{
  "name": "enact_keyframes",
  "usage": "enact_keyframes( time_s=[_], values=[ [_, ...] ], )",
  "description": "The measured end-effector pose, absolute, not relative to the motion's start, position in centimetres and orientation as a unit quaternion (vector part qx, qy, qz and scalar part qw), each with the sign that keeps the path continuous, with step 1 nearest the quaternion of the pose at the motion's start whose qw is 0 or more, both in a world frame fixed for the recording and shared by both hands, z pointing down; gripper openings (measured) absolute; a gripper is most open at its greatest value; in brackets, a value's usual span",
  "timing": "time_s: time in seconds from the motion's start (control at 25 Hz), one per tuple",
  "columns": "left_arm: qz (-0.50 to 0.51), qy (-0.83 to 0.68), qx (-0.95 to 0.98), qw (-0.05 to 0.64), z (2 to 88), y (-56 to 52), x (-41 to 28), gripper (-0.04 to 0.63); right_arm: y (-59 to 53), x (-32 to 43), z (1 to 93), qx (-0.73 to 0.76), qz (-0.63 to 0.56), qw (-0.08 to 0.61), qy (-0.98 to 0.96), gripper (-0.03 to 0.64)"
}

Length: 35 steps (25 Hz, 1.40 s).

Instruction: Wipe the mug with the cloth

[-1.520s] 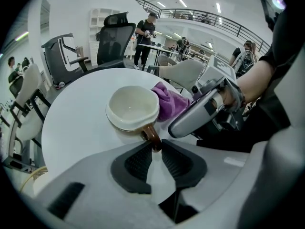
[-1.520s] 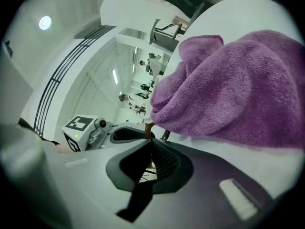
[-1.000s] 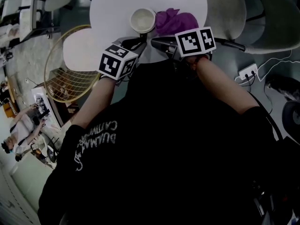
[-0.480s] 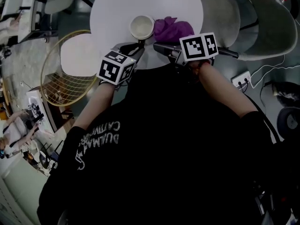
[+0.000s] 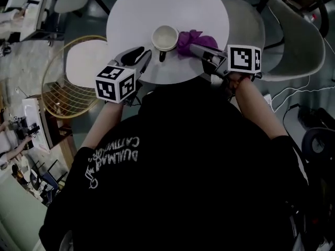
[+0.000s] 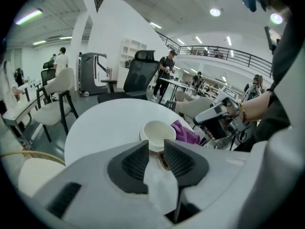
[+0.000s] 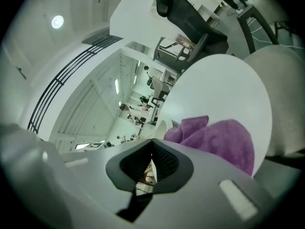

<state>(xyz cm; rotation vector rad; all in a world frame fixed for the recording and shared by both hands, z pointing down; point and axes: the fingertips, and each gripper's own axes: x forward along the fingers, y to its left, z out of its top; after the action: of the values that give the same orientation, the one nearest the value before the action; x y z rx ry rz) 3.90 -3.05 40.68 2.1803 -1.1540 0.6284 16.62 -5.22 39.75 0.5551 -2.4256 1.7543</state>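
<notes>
Round white worktop, upper middle of head view; cream ceramic mug upright on it, handle toward the person; crumpled purple cloth touching the mug's right side, gripped by nothing; left hand-held gripper aimed at the handle, jaws apart, just been opening, pinching nothing, fitting a reach or a release; right hand-held gripper at the cloth's near edge, jaws together, empty.
</notes>
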Motion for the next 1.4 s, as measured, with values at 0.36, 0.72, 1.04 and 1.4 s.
enact_keyframes(
  time_s=[0.36,0.72,1.04,1.4],
  values=[
    [0.14,-0.453,0.862,0.179,26.8,-5.3,3.0,-0.002,-10.9,17.0,28.2,0.279,0.343,0.028,-0.897,0.005],
    [0.085,-0.471,0.868,0.133,20.1,-3.4,-3.7,-0.001,-10.1,13.1,19.6,0.356,0.19,0.05,-0.914,0.003],
    [0.078,-0.442,0.884,0.13,17.3,1.9,-11.3,-0.002,-3.2,6.9,15.2,0.406,0.177,0.036,-0.896,0.003],
    [0.064,-0.388,0.91,0.132,17.5,7.0,-13.1,-0.002,4.1,3.5,15.6,0.438,0.169,0.05,-0.881,0.003]
  ],
)
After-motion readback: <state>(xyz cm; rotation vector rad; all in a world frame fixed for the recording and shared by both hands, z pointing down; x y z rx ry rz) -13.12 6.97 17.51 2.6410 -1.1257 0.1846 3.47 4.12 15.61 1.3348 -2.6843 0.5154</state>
